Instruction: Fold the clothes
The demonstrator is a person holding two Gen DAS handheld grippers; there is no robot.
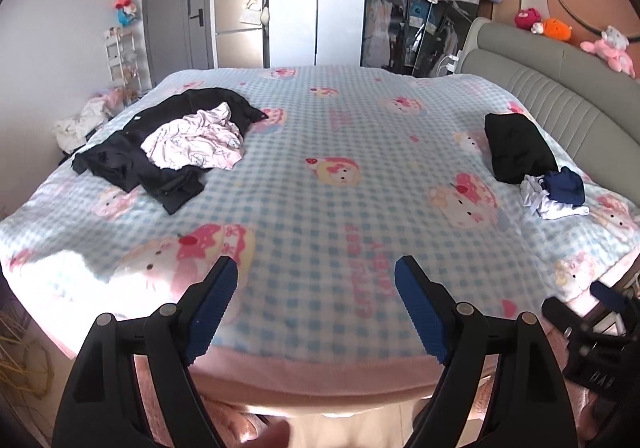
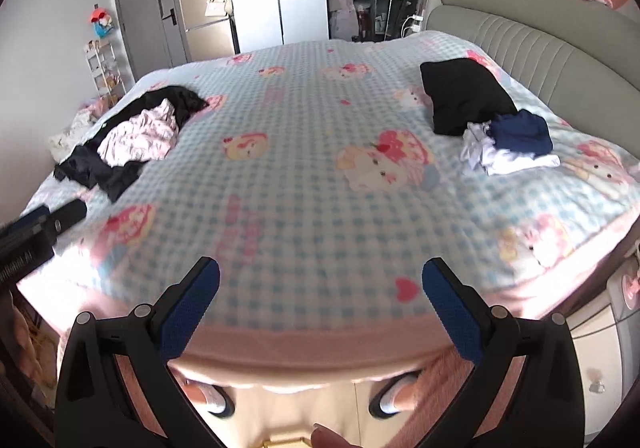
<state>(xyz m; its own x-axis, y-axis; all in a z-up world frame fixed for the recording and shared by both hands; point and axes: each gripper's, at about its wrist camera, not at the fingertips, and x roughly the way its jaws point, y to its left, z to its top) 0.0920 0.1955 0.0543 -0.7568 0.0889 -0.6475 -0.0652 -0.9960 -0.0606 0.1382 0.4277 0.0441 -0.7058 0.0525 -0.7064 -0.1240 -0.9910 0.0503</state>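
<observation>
Clothes [image 1: 176, 143] on Hello Kitty blanket [image 1: 320, 151]

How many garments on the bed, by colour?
Black: 2, the black jacket under the left pile and the folded black garment near the headboard
Pink: 1, the pink garment on the jacket
Navy: 1, the navy garment
White: 1, the white garment beneath it
Total: 5
</observation>
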